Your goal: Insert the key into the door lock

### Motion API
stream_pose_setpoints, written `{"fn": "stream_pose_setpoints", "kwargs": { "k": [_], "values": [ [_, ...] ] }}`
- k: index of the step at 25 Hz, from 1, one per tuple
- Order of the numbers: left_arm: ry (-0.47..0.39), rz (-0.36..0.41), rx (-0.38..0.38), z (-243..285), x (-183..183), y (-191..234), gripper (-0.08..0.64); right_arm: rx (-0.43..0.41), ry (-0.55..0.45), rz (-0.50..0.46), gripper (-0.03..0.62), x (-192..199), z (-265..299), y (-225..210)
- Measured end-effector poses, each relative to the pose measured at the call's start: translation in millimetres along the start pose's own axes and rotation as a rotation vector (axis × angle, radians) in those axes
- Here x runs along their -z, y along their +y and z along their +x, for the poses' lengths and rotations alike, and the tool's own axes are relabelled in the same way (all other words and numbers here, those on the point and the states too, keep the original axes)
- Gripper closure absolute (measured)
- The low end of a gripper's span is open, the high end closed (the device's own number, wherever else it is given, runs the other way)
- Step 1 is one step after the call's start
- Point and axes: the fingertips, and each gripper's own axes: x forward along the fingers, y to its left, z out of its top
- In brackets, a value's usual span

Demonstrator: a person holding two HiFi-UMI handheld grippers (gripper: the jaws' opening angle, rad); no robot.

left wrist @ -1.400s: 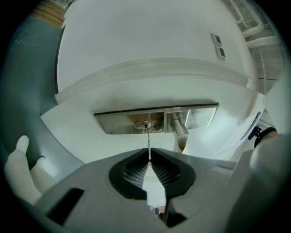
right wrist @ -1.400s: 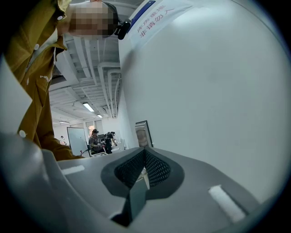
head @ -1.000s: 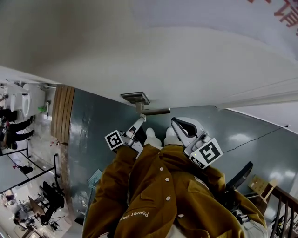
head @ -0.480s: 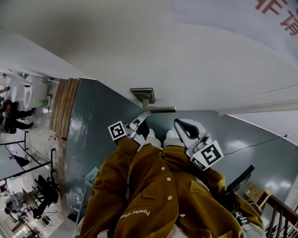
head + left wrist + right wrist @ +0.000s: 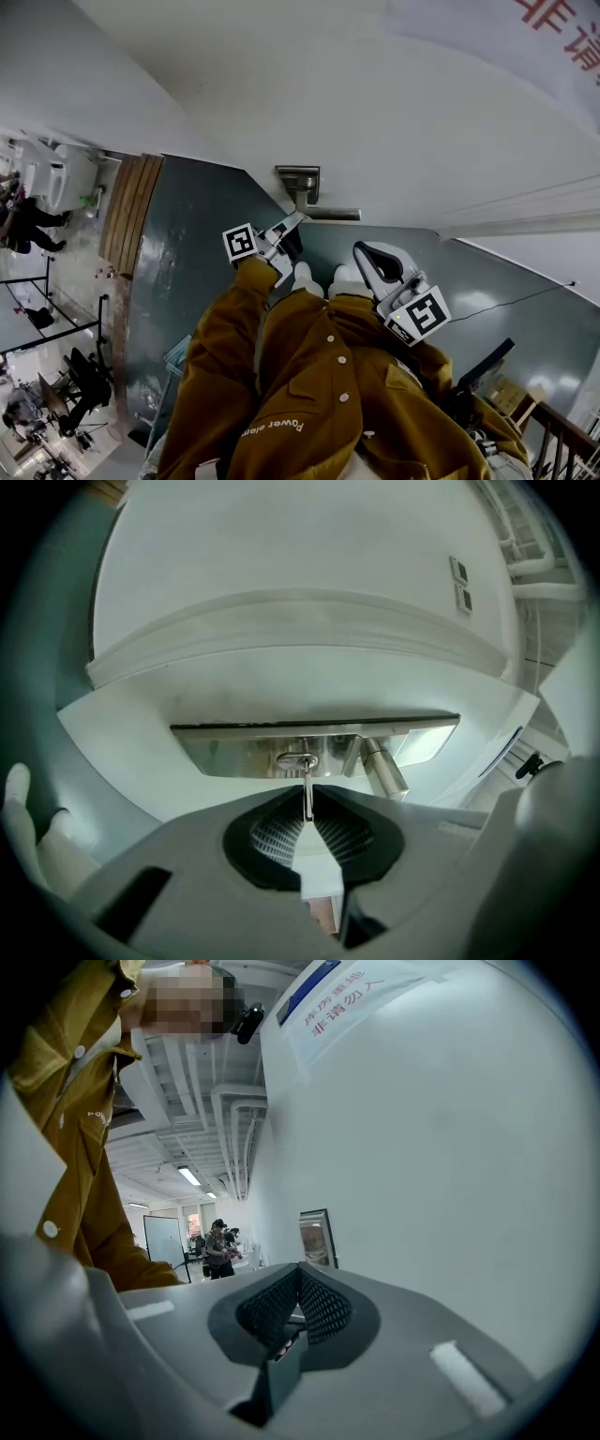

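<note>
On the white door (image 5: 394, 122), a metal lock plate (image 5: 298, 178) carries a lever handle (image 5: 330, 214). The left gripper view shows the plate (image 5: 234, 747) close ahead, with its round keyhole (image 5: 297, 760) and the handle's stem (image 5: 384, 769). My left gripper (image 5: 307, 803) is shut on a thin metal key (image 5: 307, 794). The key stands upright and its tip meets the keyhole; how deep it sits is not visible. In the head view my left gripper (image 5: 292, 223) is just below the plate. My right gripper (image 5: 367, 258) hangs to the right, away from the lock, shut (image 5: 298, 1279) and empty.
A sign with red characters (image 5: 562, 28) is stuck to the door at the upper right. Below lies a grey-green floor (image 5: 187, 244) with a wooden strip (image 5: 127, 216) along its left edge. People and equipment (image 5: 37, 225) are at the far left. A wooden railing (image 5: 553, 431) is at the lower right.
My left gripper has moved up and slightly right to the lock plate with the key. The right gripper has stayed about where it was.
</note>
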Motion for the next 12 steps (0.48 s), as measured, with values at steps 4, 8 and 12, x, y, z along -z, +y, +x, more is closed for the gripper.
{"fn": "stream_pose_setpoints", "kwargs": {
  "k": [4, 8, 12],
  "values": [
    [0.018, 0.027, 0.003, 0, 7, -6, 0.414, -0.001, -0.001, 0.0, 0.585, -2, -1, 4],
    [0.057, 0.126, -0.097, -12, 23, -4, 0.393, -0.004, -0.002, 0.0, 0.584, -1, 2, 5],
    [0.137, 0.446, -0.316, -37, 47, -12, 0.425, 0.004, 0.001, 0.0, 0.584, 0, 5, 1]
  ]
}}
